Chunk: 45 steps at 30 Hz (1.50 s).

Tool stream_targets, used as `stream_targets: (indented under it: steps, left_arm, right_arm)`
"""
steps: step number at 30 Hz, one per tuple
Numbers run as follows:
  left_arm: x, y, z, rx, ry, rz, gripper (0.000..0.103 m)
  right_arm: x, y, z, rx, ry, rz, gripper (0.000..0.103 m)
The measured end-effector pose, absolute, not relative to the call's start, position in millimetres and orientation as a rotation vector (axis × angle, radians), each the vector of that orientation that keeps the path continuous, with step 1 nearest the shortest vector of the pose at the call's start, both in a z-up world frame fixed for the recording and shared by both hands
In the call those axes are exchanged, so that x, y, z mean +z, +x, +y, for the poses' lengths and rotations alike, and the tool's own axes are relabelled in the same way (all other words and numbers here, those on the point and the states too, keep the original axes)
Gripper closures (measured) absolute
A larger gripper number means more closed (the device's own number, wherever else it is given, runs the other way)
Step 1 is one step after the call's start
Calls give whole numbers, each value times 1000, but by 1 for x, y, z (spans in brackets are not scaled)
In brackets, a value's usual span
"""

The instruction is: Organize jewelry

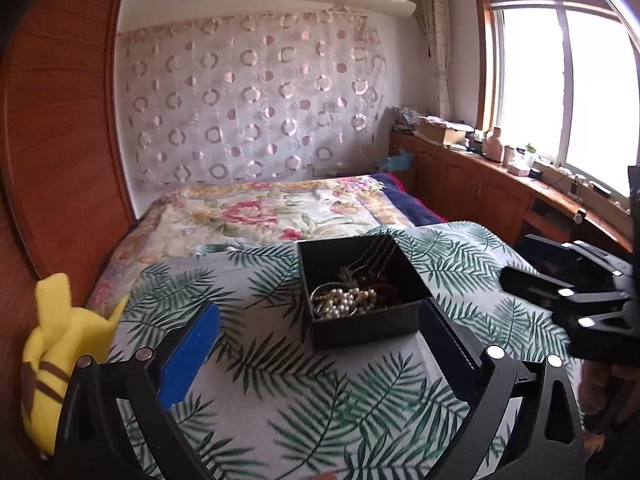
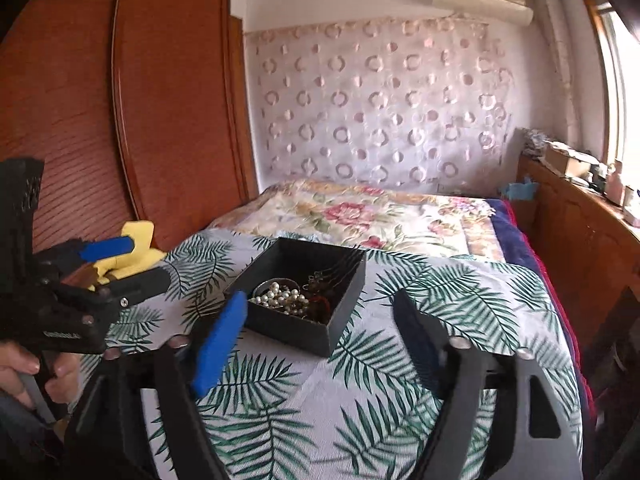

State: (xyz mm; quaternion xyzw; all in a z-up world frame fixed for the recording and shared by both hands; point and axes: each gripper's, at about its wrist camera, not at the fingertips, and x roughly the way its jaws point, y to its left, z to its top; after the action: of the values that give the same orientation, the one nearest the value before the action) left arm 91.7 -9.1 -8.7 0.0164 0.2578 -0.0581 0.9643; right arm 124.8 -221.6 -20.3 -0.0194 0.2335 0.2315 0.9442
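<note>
black square plastic box (image 1: 362,322) of white pearl beads (image 1: 345,301) sits on leaf-print cloth (image 1: 280,400). left gripper (image 1: 320,344), right gripper (image 2: 320,336) both gaping wide, holding nothing.

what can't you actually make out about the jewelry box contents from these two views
- Left wrist view: the near wall of the black box hides its floor under the pearl strand.
- Right wrist view: dark pieces beside the pearls are too small to identify.
- Both views: tangled items cannot be counted.
</note>
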Motion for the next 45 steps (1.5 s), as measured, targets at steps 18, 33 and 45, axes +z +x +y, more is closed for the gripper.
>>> stream_targets:
  steps: [18,33,45]
  left_arm:
    - [-11,62,1,-55,8,513,8]
    - [-11,61,1,-57,5,510,8]
    - [-7,60,1,-51,0,502,8]
  right_arm:
    - [-31,97,-244,311,0,449,2]
    - [-29,90,-241,302,0,427,2]
    - [-27,86,-241,294,-1,421,2]
